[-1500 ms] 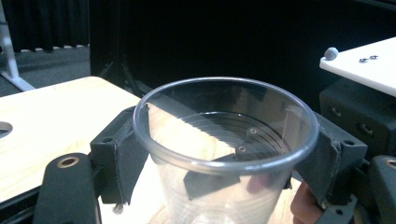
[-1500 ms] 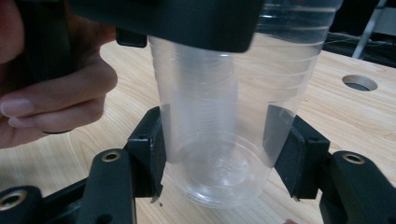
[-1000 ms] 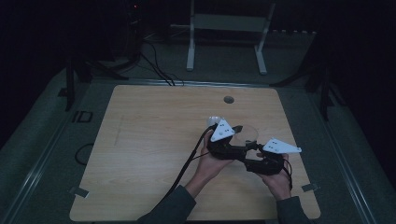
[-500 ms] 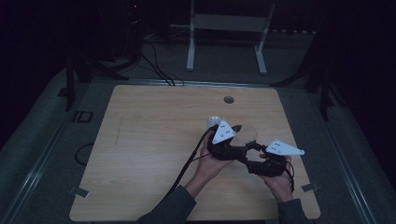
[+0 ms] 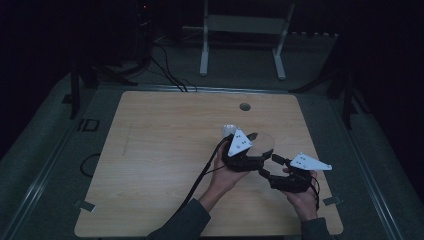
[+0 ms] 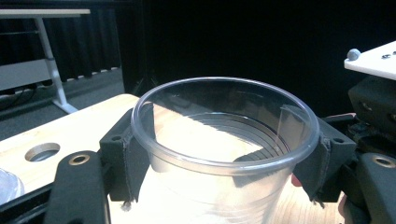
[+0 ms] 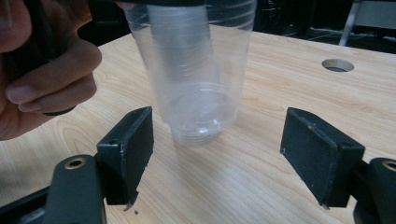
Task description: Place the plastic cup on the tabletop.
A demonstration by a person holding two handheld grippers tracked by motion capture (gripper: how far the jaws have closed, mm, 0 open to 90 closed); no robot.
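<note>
The left gripper [image 5: 250,150] has its two black padded jaws clamped on the clear, ribbed plastic cup [image 6: 224,154], pads pressing either side just under the rim, the cup upright and held off the light wooden table [image 5: 160,165] near its right-hand middle. From the right gripper view the cup's base [image 7: 198,121] hangs above the boards, a person's hand [image 7: 42,70] wrapped round the gripper that carries it. The right gripper [image 7: 219,154] sits low beside it, its jaws having just been opening and now spread wide, nothing between the pads, the cup a little beyond them. A round hole [image 5: 245,106] sits near the table's far edge.
</note>
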